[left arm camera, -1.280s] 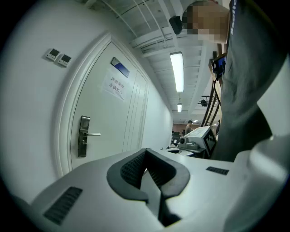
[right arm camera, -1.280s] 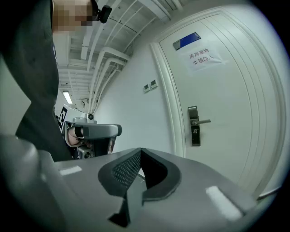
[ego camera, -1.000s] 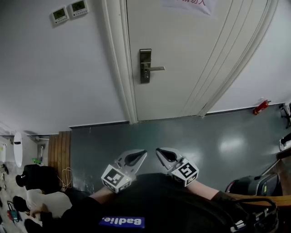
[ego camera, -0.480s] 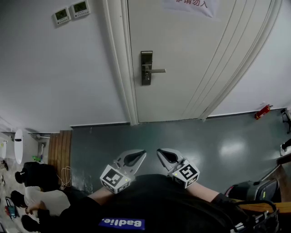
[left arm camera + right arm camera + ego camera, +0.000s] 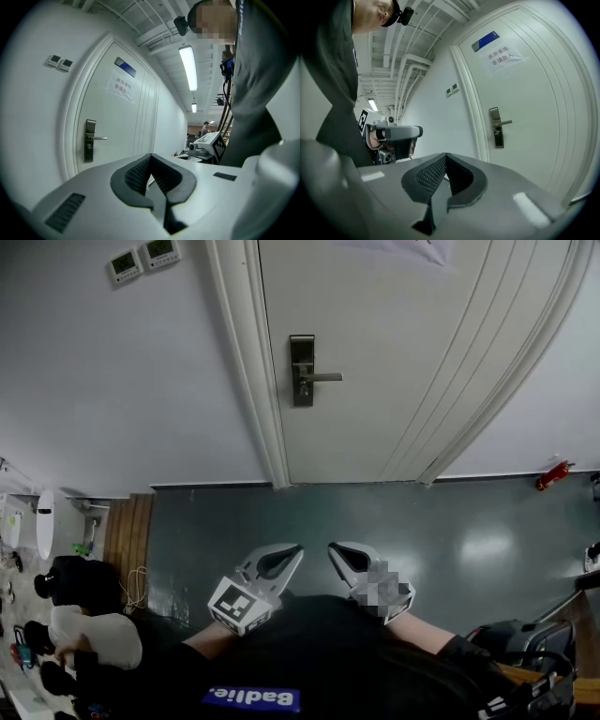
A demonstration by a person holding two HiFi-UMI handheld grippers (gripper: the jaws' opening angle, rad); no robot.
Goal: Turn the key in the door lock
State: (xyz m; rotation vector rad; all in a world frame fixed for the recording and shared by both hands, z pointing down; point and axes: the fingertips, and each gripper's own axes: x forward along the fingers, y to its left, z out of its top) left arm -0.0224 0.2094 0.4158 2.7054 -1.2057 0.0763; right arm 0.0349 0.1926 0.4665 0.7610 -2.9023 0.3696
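Upper left of the head view: two small wall panels (image 5: 141, 259) on the white wall, left of the door frame.

Left gripper (image 5: 297, 550) is low centre-left of frame, close to my torso. The forearm comes up from the bottom edge and the marker cube faces the camera. It points toward the door, roughly level, tip angled in toward the other gripper. In the left gripper view the jaws are together with nothing between the pads.

The door lock (image 5: 302, 371) is upper centre, a dark plate on the left edge of the white door (image 5: 394, 381), its lever sticking out to the right. It's too small for me to tell whether a key is in it. Both grippers are well apart from it, with grey floor (image 5: 281, 512) between.

Right gripper (image 5: 333, 549) is low centre-right and mirrors the left, tips near each other but not touching. In the right gripper view the jaws are closed and empty.

Far right: a small red object (image 5: 553, 474) at the wall base.
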